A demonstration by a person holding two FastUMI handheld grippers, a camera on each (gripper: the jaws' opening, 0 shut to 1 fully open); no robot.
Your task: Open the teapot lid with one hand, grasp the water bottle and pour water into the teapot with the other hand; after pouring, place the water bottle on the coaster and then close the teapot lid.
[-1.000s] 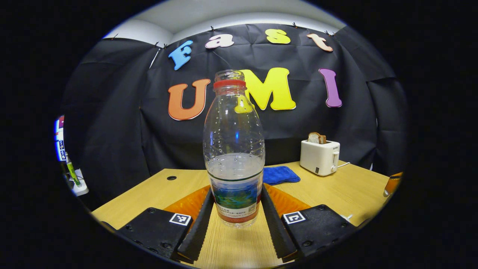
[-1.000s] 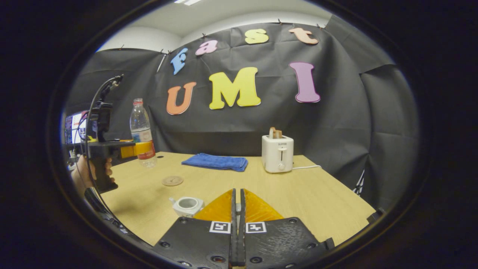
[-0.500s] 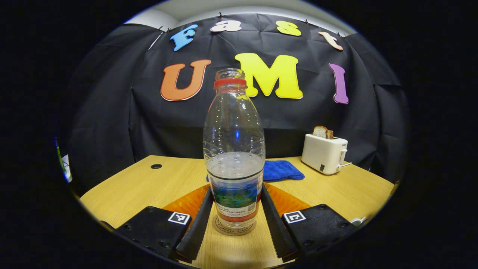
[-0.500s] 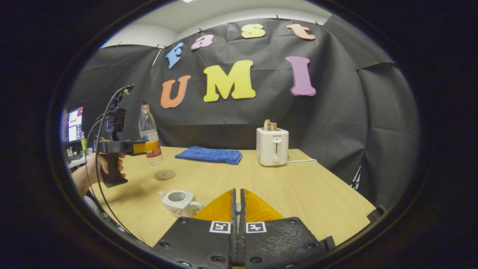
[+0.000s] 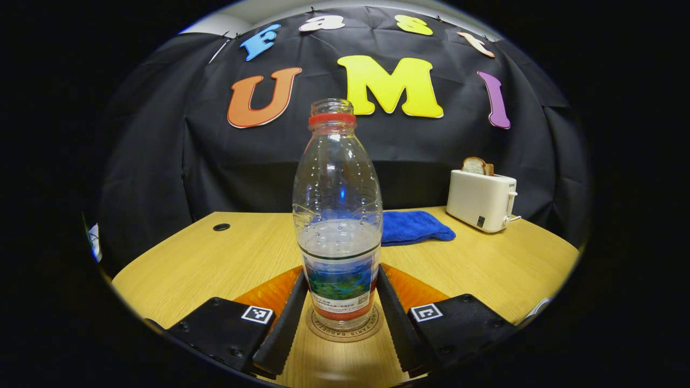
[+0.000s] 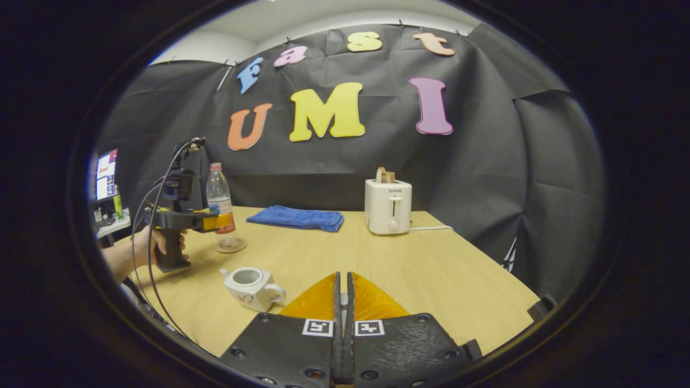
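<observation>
Bench [image 6: 431, 269]: wide bare run from centre to the right edge and far corner; cable hole near the far-left corner in the left gripper view. Near edge cut off by both views.

Blue towel [image 6: 296, 217] lies flat at the back, well apart from the toaster [image 6: 388, 206] to its right. Toaster has bread in the slot and a cord trailing right; small dark brand lettering on its front, too small to trust.

Water bottle [image 5: 337, 215]: upright, no cap, red neck ring, roughly half full. Its base sits on the coaster [image 5: 343, 330], centred. Coaster rim carries printed lettering, partly hidden by the bottle. Bottle label has small print and a code square, unreadable.

Left hand-held gripper [image 5: 338, 318]: fingers pressed against both sides of the bottle at label height, gripping it. Seen from the right gripper view, a hand [image 6: 152, 245] holds its handle at the bench's left edge.

Teapot [image 6: 252, 284]: white, lid off, opening facing up, on the bench near the front-left, near the coaster but apart.

Right hand-held gripper [image 6: 342, 302]: fingers closed together with only a slit between. A small pale thing sits in that slit; can't tell what it is.
</observation>
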